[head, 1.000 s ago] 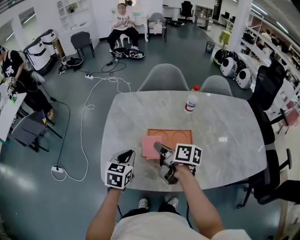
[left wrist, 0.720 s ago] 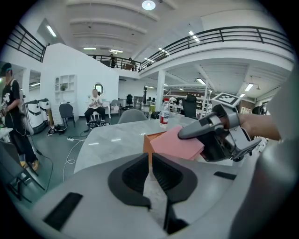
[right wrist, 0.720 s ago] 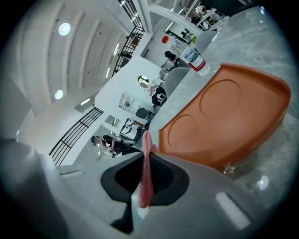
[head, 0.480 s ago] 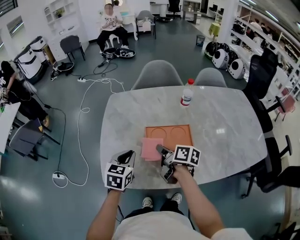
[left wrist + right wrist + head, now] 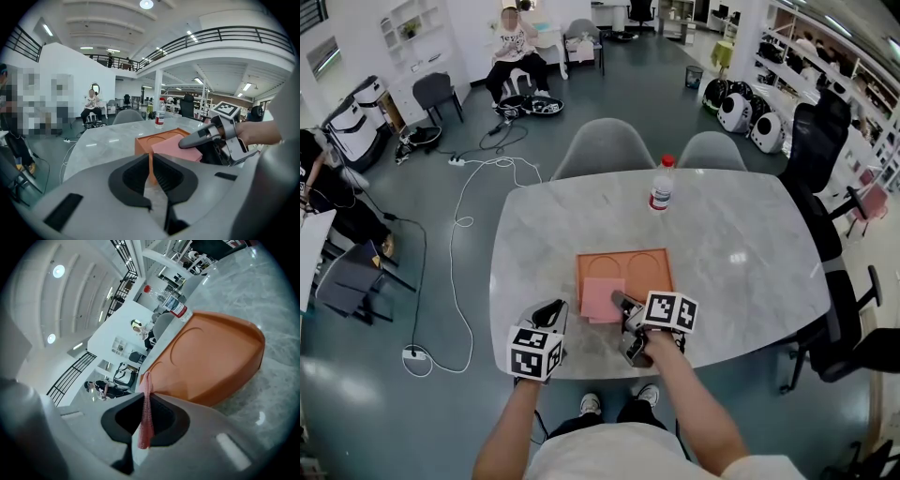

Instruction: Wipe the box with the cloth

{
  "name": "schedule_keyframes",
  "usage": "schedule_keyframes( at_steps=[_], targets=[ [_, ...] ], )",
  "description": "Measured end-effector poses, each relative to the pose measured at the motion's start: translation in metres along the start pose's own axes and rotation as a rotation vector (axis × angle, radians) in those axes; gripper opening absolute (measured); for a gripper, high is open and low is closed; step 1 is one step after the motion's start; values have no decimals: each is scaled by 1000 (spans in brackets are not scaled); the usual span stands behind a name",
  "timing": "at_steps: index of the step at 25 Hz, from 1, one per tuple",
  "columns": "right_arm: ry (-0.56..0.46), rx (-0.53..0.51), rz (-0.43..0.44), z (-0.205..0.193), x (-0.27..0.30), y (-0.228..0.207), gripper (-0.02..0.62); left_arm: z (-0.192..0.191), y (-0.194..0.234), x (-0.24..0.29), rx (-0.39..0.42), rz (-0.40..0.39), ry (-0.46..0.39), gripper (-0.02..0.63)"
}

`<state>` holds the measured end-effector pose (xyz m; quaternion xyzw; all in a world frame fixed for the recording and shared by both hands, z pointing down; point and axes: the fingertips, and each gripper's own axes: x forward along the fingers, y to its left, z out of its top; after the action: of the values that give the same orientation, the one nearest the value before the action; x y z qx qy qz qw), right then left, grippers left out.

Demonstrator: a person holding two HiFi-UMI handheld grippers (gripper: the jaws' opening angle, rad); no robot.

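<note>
marble table (image 5: pixel 750 281) mid-frame | red-capped water bottle (image 5: pixel 661 185) upright on its far side, upper centre | grey chair (image 5: pixel 605 148) and smaller grey chair (image 5: pixel 712 152) beyond | white cable (image 5: pixel 465 225) looping over floor, left | seated person (image 5: pixel 512 42) top left | black office chair (image 5: pixel 825 122) upper right

Bright, even light falls from round and strip ceiling lamps (image 5: pixel 146 4), so shadows stay soft; the floor (image 5: pixel 375 394) close under the worktop (image 5: pixel 750 225) is only a little darker. A small white glare spot sits on the worktop's right half, and pale lamp reflections streak its polished top. Every view bends strongly toward the edges, and both gripper views end in a black round border. There the jaws, close to the lens, look soft, and the cloth (image 5: pixel 146 427) between the right ones is blurred, while the hall behind is sharper.
</note>
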<state>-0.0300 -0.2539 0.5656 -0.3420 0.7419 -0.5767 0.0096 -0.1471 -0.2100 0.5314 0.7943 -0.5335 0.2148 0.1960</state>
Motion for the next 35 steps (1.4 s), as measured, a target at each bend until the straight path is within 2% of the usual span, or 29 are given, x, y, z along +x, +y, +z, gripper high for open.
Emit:
schedule_keyframes(
  at_steps=[23, 35],
  targets=[
    [-30, -10, -39, 44, -67, -46, 18, 16, -68, 37, -4, -18, -3, 29],
    [-37, -15, -32, 72, -99, -69, 18, 19, -101, 55, -15, 4, 5, 29]
  ],
)
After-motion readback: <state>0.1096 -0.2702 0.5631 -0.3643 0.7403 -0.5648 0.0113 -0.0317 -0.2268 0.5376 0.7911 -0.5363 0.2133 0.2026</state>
